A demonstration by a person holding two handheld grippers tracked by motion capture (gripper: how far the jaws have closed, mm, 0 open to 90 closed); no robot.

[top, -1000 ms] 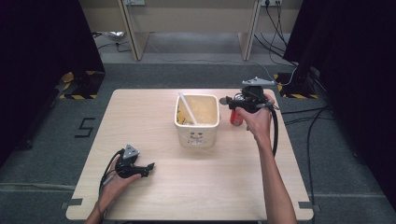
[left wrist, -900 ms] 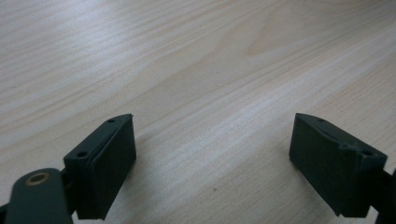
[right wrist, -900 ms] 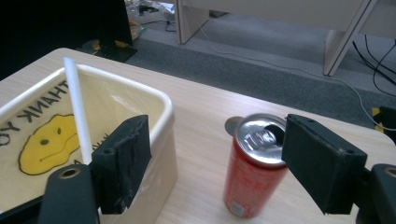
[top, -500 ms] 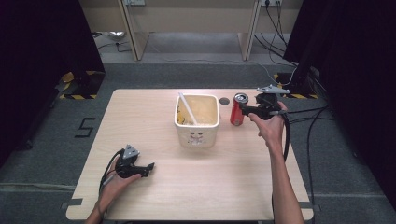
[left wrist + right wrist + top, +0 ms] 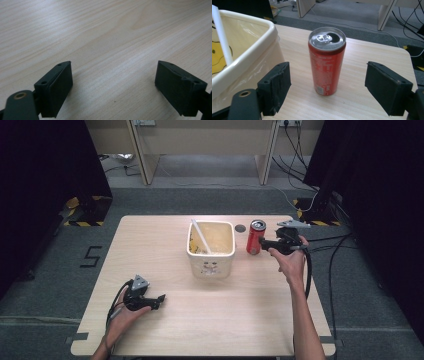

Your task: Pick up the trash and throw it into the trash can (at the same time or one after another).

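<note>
Red soda can [image 5: 326,61] upright on the bench [image 5: 200,330], long axis vertical, opened top up, just right of the bin. Bench: light wood. Cream square bin [image 5: 210,249] mid-bench, white stick leaning inside against its left wall, yellowish lining. Right gripper [image 5: 266,243] just beside the can, jaws wide apart, can standing between them, untouched. Left gripper [image 5: 159,298] near front-left edge, jaws wide open over bare wood, holding nothing.
</note>
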